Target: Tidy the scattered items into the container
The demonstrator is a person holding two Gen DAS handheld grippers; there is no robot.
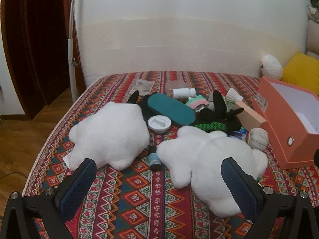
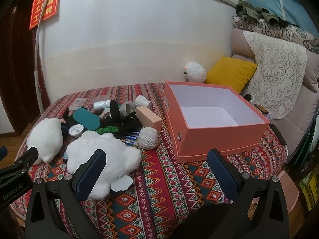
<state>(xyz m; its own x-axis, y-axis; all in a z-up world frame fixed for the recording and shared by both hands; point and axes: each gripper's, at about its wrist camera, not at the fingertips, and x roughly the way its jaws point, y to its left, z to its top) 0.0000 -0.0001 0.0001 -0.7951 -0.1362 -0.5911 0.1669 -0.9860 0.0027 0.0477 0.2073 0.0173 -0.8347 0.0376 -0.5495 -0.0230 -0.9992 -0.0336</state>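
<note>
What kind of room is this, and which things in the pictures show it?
Most likely a bedroom at home. The items lie on a bed with a patterned cover, a padded headboard with a yellow cushion and a lace cloth stands at one end, and the floor is wood.

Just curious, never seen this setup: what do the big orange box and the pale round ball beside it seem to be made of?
The big orange open box looks like matte cardboard: thin flat walls, crisp folded edges, white lining. The pale round ball seems to be wound cotton string or yarn, going by its criss-crossing strands, though the fibre itself is unclear.
</note>
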